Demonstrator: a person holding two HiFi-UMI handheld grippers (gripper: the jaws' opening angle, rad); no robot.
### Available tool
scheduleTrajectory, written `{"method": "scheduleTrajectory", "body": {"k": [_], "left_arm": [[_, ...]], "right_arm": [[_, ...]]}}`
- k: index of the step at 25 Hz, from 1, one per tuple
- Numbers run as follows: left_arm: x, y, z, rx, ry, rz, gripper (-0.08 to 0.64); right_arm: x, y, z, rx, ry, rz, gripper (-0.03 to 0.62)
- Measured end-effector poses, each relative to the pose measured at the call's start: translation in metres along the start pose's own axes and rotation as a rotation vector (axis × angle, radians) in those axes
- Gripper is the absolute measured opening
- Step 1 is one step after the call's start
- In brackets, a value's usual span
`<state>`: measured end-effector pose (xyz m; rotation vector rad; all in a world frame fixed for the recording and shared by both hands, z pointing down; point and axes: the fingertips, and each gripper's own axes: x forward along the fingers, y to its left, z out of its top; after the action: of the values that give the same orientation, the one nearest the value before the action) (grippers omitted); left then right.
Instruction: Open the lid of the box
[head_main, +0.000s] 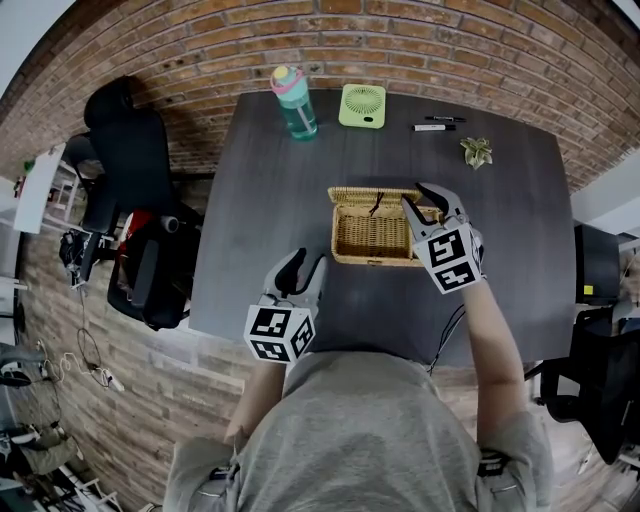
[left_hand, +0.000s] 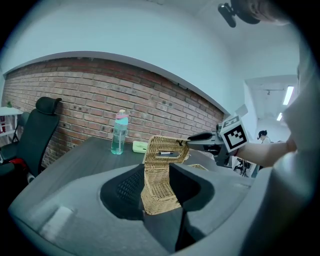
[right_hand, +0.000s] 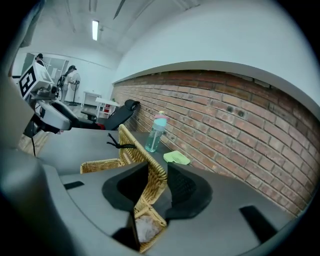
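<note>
Box: the wicker box (head_main: 372, 238) sits mid-desk (head_main: 270, 190), its lid (left_hand: 165, 150) raised near upright.
Right tool (head_main: 415, 196): clamped on the lid's right edge. I'd swing it back slowly about the far side.
Left tool (head_main: 307, 264): wide and empty, beside the near-left corner. I'd steady the box there.
Hidden: I can't see the hinge, and the contents are unclear.

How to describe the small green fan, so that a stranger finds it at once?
Follow the far edge of the dark grey table, beside the red brick wall. Between the tall teal bottle with a pink cap and the black marker pen lies the pale green square fan, the only flat thing with a round grille.
</note>
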<state>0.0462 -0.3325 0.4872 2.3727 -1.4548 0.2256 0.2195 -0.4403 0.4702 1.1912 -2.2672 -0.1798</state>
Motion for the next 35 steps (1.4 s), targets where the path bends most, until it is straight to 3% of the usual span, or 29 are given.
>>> {"method": "scheduleTrajectory", "body": {"k": [18, 35], "left_arm": [[0.001, 0.000, -0.003, -0.006, 0.005, 0.012, 0.156], [0.003, -0.001, -0.006, -0.015, 0.015, 0.029, 0.155]], "right_arm": [[0.040, -0.032, 0.002, 0.080, 0.011, 0.014, 0.120], [0.085, -0.057, -0.015, 0.245, 0.045, 0.038, 0.123]]}}
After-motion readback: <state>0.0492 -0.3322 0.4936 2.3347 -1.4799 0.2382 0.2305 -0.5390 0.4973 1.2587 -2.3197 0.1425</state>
